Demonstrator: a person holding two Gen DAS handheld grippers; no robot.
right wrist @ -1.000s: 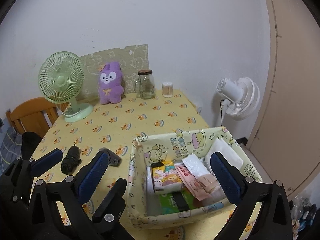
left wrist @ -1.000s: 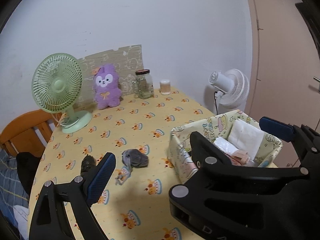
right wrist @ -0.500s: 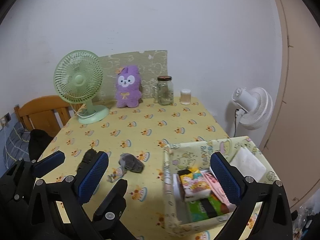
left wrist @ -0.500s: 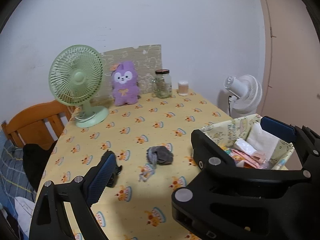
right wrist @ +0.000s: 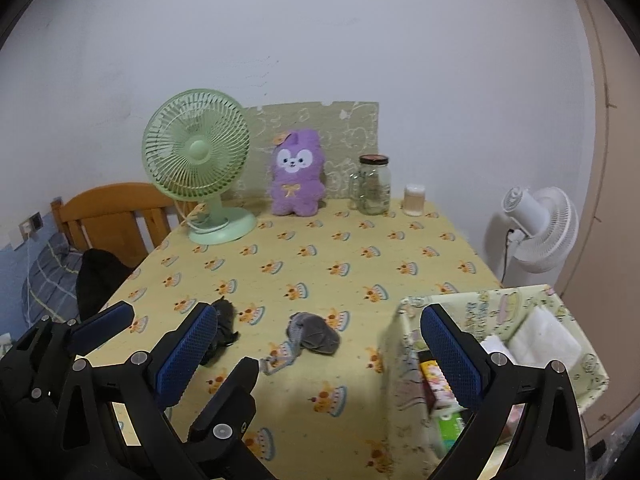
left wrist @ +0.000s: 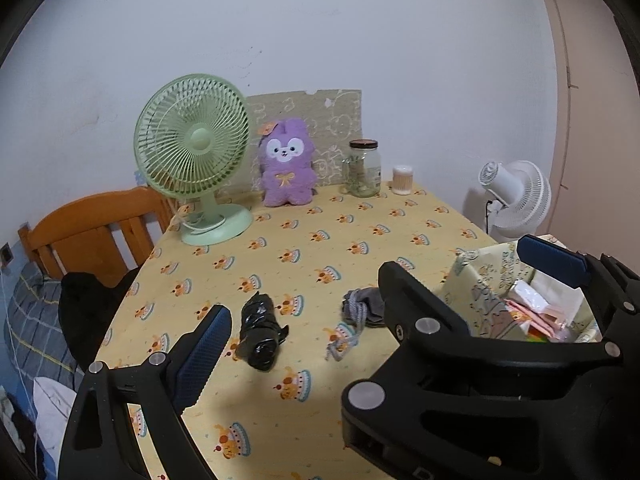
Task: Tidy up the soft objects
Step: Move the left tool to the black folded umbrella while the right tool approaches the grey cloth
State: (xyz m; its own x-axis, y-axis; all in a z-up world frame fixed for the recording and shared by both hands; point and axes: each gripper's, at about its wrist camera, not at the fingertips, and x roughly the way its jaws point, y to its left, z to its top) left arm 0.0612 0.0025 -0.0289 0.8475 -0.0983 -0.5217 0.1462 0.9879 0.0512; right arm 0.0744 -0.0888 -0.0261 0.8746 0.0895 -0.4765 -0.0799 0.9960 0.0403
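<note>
1. The left gripper (left wrist: 376,308) is seen from its own camera with the fingers (left wrist: 204,356) spread wide and nothing held between them; it is raised above the near part of the worktop (left wrist: 320,248).
2. The right gripper (right wrist: 320,356) is likewise shown with its blue-padded fingers (right wrist: 450,356) released and empty, above the near edge of the worktop (right wrist: 320,248).
3. A black rolled soft item (left wrist: 260,336) is laid on the yellow patterned cloth, between the spread fingers of the left gripper in that view; in the right wrist view the same item (right wrist: 226,316) is partly hidden behind the left-hand finger.
4. A grey bundled soft item (left wrist: 362,306), with a striped part trailing toward the camera, is laid just right of the black one, apart from it; in the right wrist view it (right wrist: 316,330) is seen between the black item and the basket.
5. A fabric basket (right wrist: 404,360) with a pale cartoon print is placed at the right near corner of the worktop; packets and white folded items are seen inside it. Its wall (left wrist: 484,288) is also visible in the left wrist view.
6. At the far edge are arranged a green desk fan (left wrist: 192,156), a purple plush toy (left wrist: 286,168), a glass jar (left wrist: 362,170) and a small lidded container (left wrist: 402,180).
7. A white floor fan (right wrist: 540,232) is seen beyond the right side of the worktop, and a wooden chair (right wrist: 116,220) beyond the left side.
</note>
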